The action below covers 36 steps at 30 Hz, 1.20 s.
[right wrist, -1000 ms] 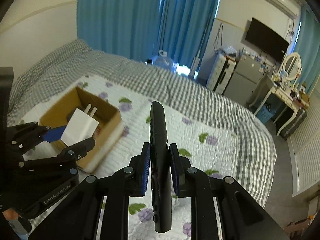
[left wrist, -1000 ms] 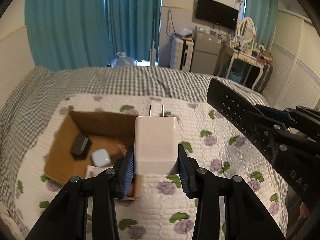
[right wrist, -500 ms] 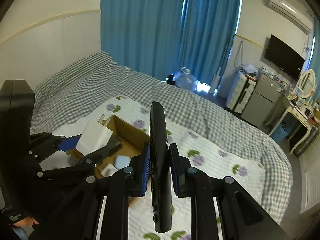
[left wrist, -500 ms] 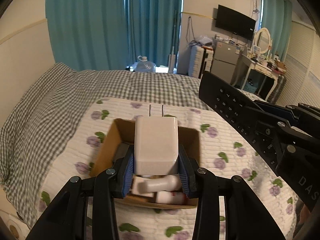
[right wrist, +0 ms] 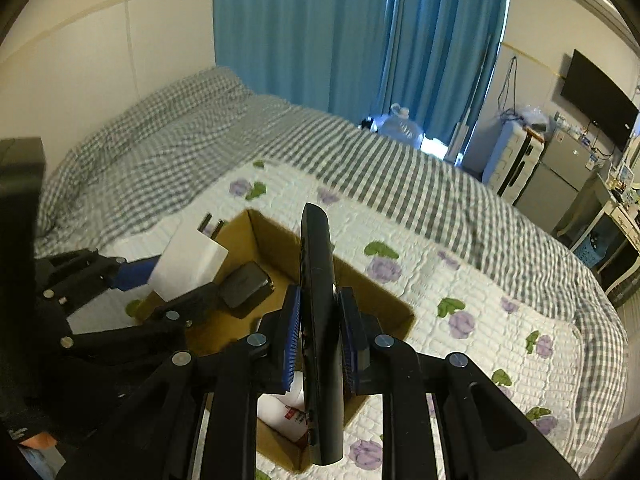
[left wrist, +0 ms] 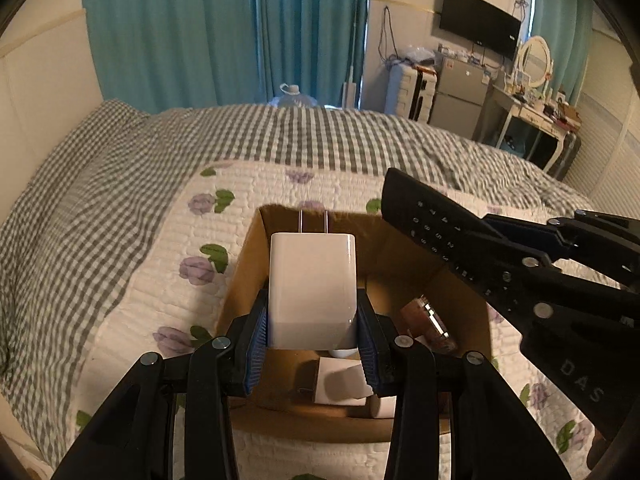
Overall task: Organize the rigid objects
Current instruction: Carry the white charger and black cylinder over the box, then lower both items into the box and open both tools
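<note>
My left gripper [left wrist: 313,334] is shut on a white plug charger [left wrist: 312,284], prongs pointing away, held over the open cardboard box [left wrist: 248,256]. My right gripper [right wrist: 320,338] is shut on a black remote control [right wrist: 320,312], held edge-up above the same box [right wrist: 384,292]. In the left wrist view the remote [left wrist: 432,224] reaches in from the right over the box's far right corner. The charger [right wrist: 188,266] hangs over the box's left rim in the right wrist view. Inside lie a dark case [right wrist: 244,284], white items [left wrist: 344,386] and a brownish object [left wrist: 430,324].
The box sits on a white quilt with purple flowers [left wrist: 160,264] spread over a grey checked bed [left wrist: 120,152]. Blue curtains [right wrist: 352,32], a water jug [right wrist: 400,126], a fridge, suitcase and dressing table stand beyond the bed's far side.
Both grippers have swung left over the bed and sunk a little, bringing the charger and the remote from beside the box to above its opening.
</note>
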Available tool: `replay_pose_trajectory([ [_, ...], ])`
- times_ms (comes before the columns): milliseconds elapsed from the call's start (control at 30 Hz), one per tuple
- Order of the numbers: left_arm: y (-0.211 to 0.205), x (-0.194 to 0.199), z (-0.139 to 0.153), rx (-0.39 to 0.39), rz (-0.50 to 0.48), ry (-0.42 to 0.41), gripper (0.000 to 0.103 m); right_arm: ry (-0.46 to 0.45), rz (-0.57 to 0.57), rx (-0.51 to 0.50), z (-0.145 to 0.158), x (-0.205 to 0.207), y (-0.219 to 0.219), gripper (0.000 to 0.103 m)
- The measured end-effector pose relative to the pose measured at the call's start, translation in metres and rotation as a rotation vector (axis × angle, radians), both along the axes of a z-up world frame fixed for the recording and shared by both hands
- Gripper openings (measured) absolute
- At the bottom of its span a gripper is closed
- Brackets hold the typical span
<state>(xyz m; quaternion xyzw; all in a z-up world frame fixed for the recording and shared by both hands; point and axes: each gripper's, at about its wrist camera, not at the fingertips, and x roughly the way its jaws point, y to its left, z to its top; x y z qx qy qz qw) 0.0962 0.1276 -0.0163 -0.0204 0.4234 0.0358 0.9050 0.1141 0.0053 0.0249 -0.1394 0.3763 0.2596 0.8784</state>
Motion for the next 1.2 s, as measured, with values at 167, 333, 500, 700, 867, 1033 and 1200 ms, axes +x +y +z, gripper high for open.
replay_pose_trajectory([
  [167,0.0,0.011,-0.022,-0.002,-0.017,0.036,0.04,0.049,-0.008,-0.015,-0.029,0.015,0.007,0.018],
  [333,0.0,0.02,-0.038,-0.004,-0.024,0.056,0.04,0.084,-0.018,-0.026,-0.052,0.026,0.011,0.018],
  [500,0.001,0.028,-0.054,0.009,-0.035,0.082,0.04,0.106,-0.022,-0.035,-0.068,0.038,0.014,0.018],
  [700,0.005,0.034,-0.072,0.002,-0.034,0.113,0.04,0.147,-0.013,-0.047,-0.089,0.045,0.018,0.018],
  [867,0.006,0.036,-0.08,0.007,-0.031,0.133,0.04,0.158,-0.007,-0.031,-0.098,0.046,0.017,0.018],
  [1033,0.007,0.033,-0.076,-0.002,-0.017,0.126,0.043,0.127,-0.008,-0.013,-0.084,0.043,0.017,0.018],
  [1200,-0.006,0.022,-0.049,0.023,-0.036,0.086,0.051,0.096,-0.03,-0.013,-0.067,0.035,0.008,0.018],
])
